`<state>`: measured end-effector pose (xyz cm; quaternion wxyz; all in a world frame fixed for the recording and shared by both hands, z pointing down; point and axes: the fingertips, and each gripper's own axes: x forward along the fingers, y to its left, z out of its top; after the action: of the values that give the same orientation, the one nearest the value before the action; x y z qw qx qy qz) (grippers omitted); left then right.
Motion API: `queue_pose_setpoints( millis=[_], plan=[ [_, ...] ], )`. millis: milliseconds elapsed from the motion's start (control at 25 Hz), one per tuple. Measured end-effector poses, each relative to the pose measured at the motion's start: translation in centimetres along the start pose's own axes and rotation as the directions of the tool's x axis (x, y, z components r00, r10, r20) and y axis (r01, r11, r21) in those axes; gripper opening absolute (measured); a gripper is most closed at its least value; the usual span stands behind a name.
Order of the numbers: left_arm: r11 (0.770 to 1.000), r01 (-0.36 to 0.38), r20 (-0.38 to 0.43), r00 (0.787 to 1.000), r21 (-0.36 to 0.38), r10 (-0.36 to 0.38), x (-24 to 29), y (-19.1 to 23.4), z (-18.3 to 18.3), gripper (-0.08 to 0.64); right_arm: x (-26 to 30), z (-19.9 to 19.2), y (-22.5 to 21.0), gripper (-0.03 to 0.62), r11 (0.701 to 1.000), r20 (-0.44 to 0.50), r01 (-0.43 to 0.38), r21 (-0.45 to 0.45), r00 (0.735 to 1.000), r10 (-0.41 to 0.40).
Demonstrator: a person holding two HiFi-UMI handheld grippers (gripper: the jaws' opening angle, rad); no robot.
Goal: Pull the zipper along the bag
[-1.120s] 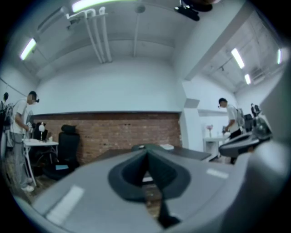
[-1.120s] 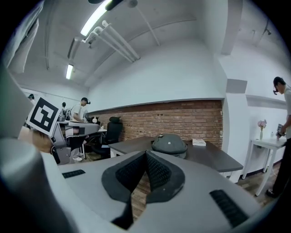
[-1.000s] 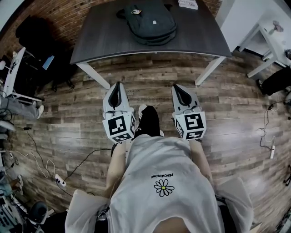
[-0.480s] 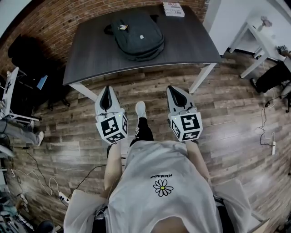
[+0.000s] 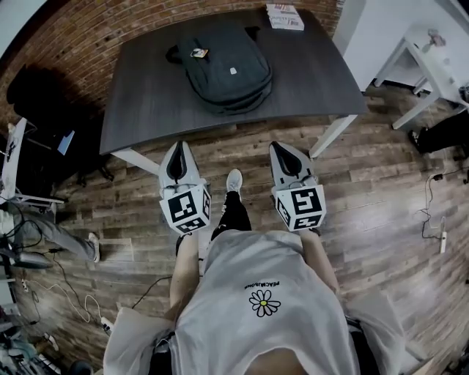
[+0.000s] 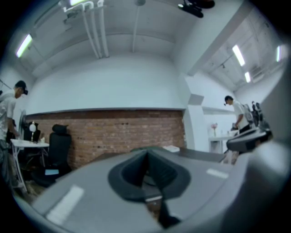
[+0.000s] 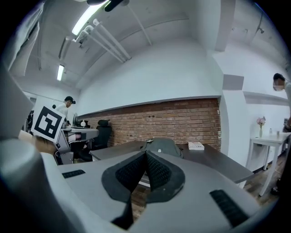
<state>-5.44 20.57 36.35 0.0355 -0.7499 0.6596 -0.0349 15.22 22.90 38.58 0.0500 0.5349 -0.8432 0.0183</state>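
At the far left, a dark office chair (image 5: 44, 99) and loose cables (image 5: 73, 293) are seen on the wood plank floor (image 5: 381, 183), and a brick wall (image 5: 80, 33) is seen behind them. A dark grey table (image 5: 146, 110) on white legs is set against that wall. The left gripper (image 5: 179, 150) is held over the floor just short of the table's near edge; in the left gripper view its jaws are pressed together with nothing between them. The bag (image 5: 226, 67), a dark backpack, is laid flat on the far half of the table, near the middle and well apart from both grippers. The right gripper (image 5: 281, 150) is held beside the left one, likewise short of the table edge, and its ribbed pads (image 7: 157, 170) are seen closed against each other, empty. A book (image 5: 284, 16) is laid at the table's far right corner. Further right, a white side table (image 5: 429, 69) is placed by a white wall, and a power strip (image 5: 442, 242) is left on the floor
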Motion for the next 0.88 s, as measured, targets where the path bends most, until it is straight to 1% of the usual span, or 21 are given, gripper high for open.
queue_pose_setpoints(
  millis=[160, 280, 400, 600, 760, 880],
  plan=[
    [1.000, 0.010, -0.001, 1.000, -0.013, -0.010, 4.6, 1.0, 0.1, 0.008, 5.0, 1.3, -1.1, 0.000, 0.999, 0.008, -0.018, -0.031, 1.000, 0.018],
    [0.999, 0.011, 0.007, 1.000, -0.039, -0.010, 8.6, 2.4, 0.4, 0.008, 8.6, 2.5, -2.1, 0.000, 0.999, 0.012, -0.012, -0.046, 1.000, 0.013],
    [0.999, 0.008, -0.010, 1.000, -0.053, -0.009, 12.5, 4.0, 0.4, 0.008, 12.5, 2.9, -3.0, 0.000, 0.999, -0.020, -0.019, -0.050, 1.000, 0.018],
    [0.998, 0.022, -0.033, 0.999, -0.056, -0.024, 18.7, 6.6, 0.7, 0.008, 18.4, 3.5, -3.6, 0.000, 0.998, -0.072, -0.046, -0.040, 0.996, 0.043],
    [0.998, 0.033, -0.055, 0.998, -0.058, -0.036, 24.0, 8.7, -0.1, 0.008, 24.3, 3.6, -4.6, 0.000, 0.999, -0.103, -0.046, -0.027, 0.994, 0.043],
    [0.996, 0.044, -0.076, 0.996, -0.079, -0.050, 27.1, 10.0, -0.9, 0.008, 27.9, 3.2, -5.2, 0.000, 0.999, -0.138, -0.042, -0.025, 0.990, 0.039]
  ],
)
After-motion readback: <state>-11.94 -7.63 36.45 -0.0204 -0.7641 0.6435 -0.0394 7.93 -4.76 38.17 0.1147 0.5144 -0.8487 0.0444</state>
